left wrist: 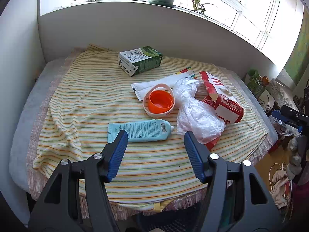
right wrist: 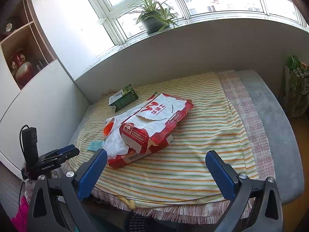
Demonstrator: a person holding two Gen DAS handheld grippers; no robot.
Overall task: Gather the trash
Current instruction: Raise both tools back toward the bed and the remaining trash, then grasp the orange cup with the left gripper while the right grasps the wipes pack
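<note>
Left claw [left wrist: 156,135] spread wide, empty; right claw [right wrist: 156,155] likewise. Striped cloth [left wrist: 81,104] covers bed under window sill with potted plant [right wrist: 154,19]. Trash mid-cloth: blue tube [left wrist: 139,130], orange cup [left wrist: 160,101], crumpled plastic bag [left wrist: 195,116], torn red-white food bag [right wrist: 156,119], green carton [left wrist: 141,60].

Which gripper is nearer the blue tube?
Left. The left gripper hangs open just in front of the blue tube. The right gripper is off to the side, with the red bag between.
</note>
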